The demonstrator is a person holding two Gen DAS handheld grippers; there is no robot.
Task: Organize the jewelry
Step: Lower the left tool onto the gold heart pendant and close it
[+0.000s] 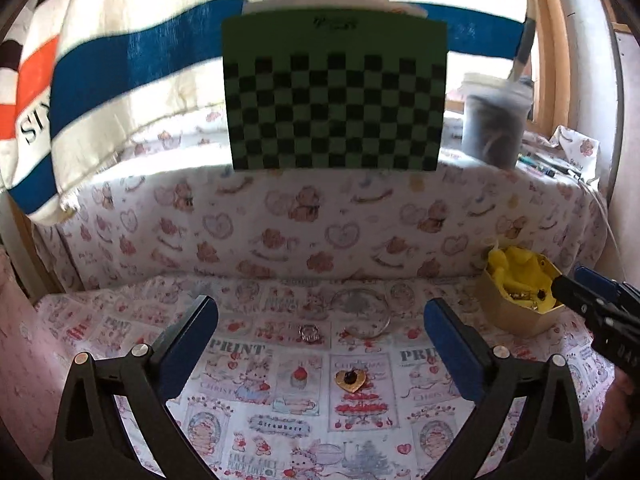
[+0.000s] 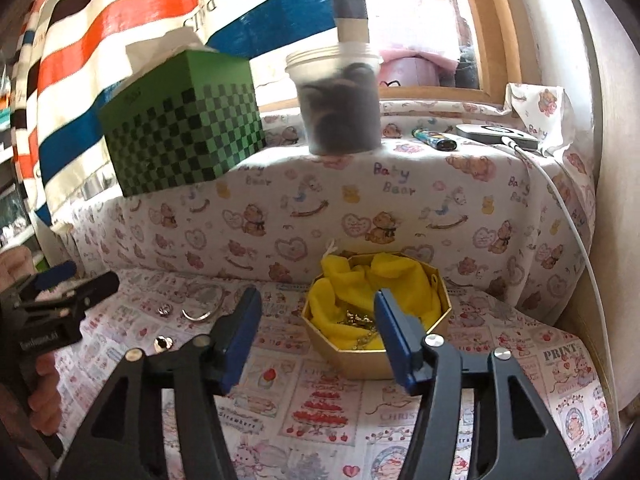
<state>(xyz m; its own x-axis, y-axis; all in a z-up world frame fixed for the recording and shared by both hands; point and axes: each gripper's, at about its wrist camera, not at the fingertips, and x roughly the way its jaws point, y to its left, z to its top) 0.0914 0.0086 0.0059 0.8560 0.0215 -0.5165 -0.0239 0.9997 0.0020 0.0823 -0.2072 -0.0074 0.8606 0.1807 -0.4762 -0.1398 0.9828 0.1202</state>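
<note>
My left gripper (image 1: 320, 312) is open wide above the printed cloth, nothing between its pads. Below and ahead of it lie a gold heart brooch (image 1: 352, 380), a small silver ring (image 1: 310, 333) and a clear bangle (image 1: 362, 314). At the right stands a gold octagonal box (image 1: 516, 316) lined with yellow cloth, gold chains inside. My right gripper (image 2: 316, 304) is open just in front of that box (image 2: 352, 360), pads touching nothing. Its tip (image 1: 568, 292) shows by the box in the left wrist view. The bangle (image 2: 204, 304), ring (image 2: 165, 310) and brooch (image 2: 163, 343) lie left of it.
A raised ledge draped in bear-print cloth (image 2: 360, 216) backs the work area. On it stand a green checkered box (image 1: 336, 96), a plastic tub of dark things (image 2: 340, 108), a lighter (image 2: 434, 139) and a white device with a cable (image 2: 496, 134). A striped cloth (image 1: 100, 60) hangs behind.
</note>
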